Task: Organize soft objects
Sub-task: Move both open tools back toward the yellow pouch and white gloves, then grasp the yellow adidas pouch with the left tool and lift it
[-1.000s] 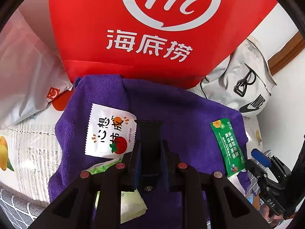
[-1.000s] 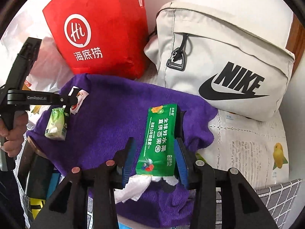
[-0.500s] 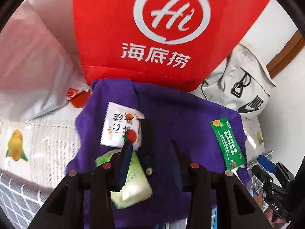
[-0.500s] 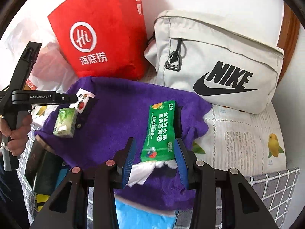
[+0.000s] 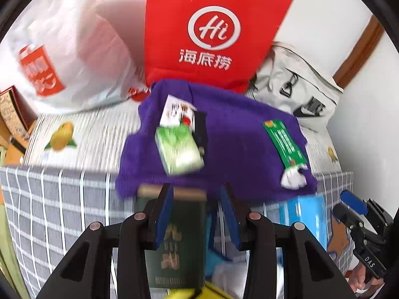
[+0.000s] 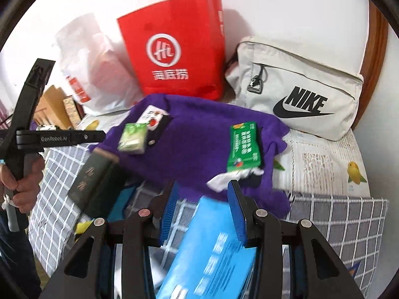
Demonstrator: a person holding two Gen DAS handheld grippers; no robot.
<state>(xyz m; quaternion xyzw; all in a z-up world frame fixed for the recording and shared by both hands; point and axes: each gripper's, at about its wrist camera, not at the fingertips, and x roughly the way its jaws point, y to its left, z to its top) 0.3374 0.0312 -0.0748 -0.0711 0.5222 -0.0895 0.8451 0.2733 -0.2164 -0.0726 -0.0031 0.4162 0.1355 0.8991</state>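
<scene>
While tilted downward, both tongs (image 5: 197,214) (image 6: 203,211) agape.

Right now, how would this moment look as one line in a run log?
left gripper: open, empty | right gripper: open, empty | purple cloth: carries green sachet, light-green pack | red bag: upright behind

Wall: plain white (image 6: 286,7), bright and unmarked, rising behind the bed.
Trim: a brown wooden strip (image 6: 376,37) curves up the wall at the right; seen also from the left wrist (image 5: 359,52).
Bedding: a grey cover with a white grid (image 5: 49,199) lies nearest; beyond it a pale sheet printed with yellow fruit and text (image 6: 324,159).
Left edge: brown wooden furniture (image 6: 49,104), blurred.
Light: even daylight, soft shadows on the wall.
</scene>
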